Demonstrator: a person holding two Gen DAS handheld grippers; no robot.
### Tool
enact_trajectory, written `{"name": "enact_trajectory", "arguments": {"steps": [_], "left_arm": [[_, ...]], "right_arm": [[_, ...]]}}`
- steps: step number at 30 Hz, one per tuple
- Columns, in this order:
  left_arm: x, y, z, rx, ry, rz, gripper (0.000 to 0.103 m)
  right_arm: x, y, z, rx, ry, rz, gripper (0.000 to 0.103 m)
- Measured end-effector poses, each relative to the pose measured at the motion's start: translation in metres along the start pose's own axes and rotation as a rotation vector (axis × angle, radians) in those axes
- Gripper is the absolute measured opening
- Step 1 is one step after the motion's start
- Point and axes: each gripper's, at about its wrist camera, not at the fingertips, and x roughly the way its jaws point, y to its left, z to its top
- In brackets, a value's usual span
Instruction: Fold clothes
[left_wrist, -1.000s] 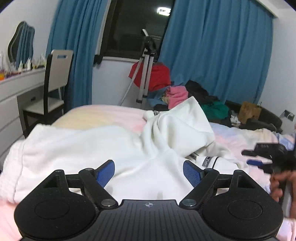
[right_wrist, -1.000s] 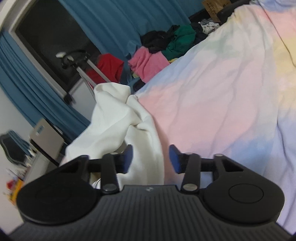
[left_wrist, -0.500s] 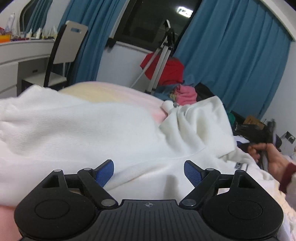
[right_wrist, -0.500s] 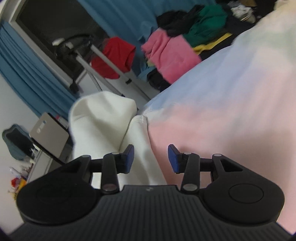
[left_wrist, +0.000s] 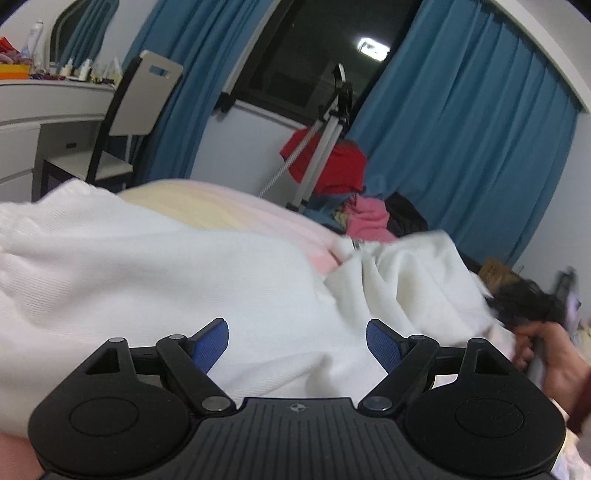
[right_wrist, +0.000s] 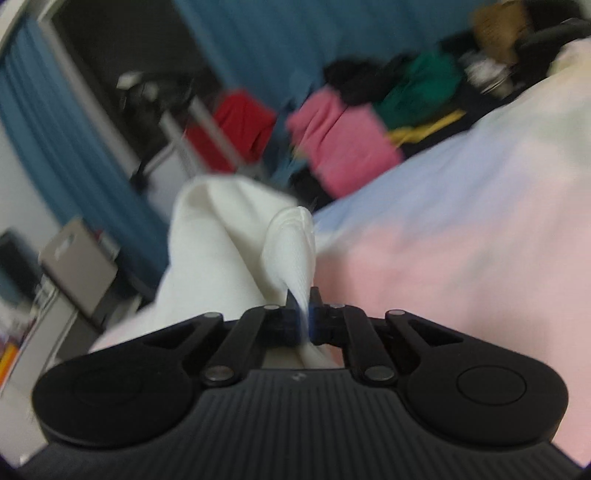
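Currently my right hand-held gripper (right_wrist: 303, 317) pinches a ridge of the white garment (right_wrist: 221, 251), lifting it off the bed (right_wrist: 461, 229) so the fold can start. My left hand-held gripper (left_wrist: 297, 343) hovers spread above the same cloth, gripping nothing. Motion blur obscures the garment's edges; sleeves and hem cannot be identified.

Rumpled white garment (left_wrist: 155, 280) on bed (left_wrist: 207, 201)

Dim, motion-blurred, fisheye-warped edges
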Motion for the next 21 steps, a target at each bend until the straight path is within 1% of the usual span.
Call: {"name": "enact_trajectory", "arguments": {"steps": [4,7,9,11,13,14,17,19,21], "left_arm": [[-0.023,-0.002,0.007,-0.019,-0.03,-0.011,0.084],[-0.041,-0.009,0.012,-0.005,-0.053,-0.009,0.084],[-0.053,-0.014,0.015,0.005,-0.063,-0.001,0.084],[-0.062,-0.014,0.016,-0.008,-0.058,0.001,0.084],[-0.072,-0.011,0.018,-0.033,-0.041,0.02,0.084],[-0.076,-0.01,0.019,-0.046,-0.033,0.031,0.084],[-0.09,0.002,0.026,-0.113,0.023,0.068,0.084],[-0.1,0.014,0.031,-0.161,0.059,0.083,0.085],[-0.112,0.03,0.031,-0.224,0.084,0.109,0.088]], "right_arm": [[-0.084,-0.022,0.009,0.027,-0.142,-0.131,0.007],[-0.145,-0.051,0.018,0.063,-0.228,-0.232,0.007],[-0.182,-0.071,0.023,0.093,-0.298,-0.336,0.007],[-0.222,-0.097,0.018,0.188,-0.389,-0.411,0.007],[-0.254,-0.121,0.003,0.265,-0.468,-0.456,0.008],[-0.265,-0.133,-0.007,0.294,-0.478,-0.479,0.008],[-0.273,-0.161,-0.027,0.355,-0.401,-0.532,0.008],[-0.27,-0.17,-0.032,0.34,-0.353,-0.573,0.008],[-0.266,-0.173,-0.034,0.345,-0.333,-0.582,0.008]]}}
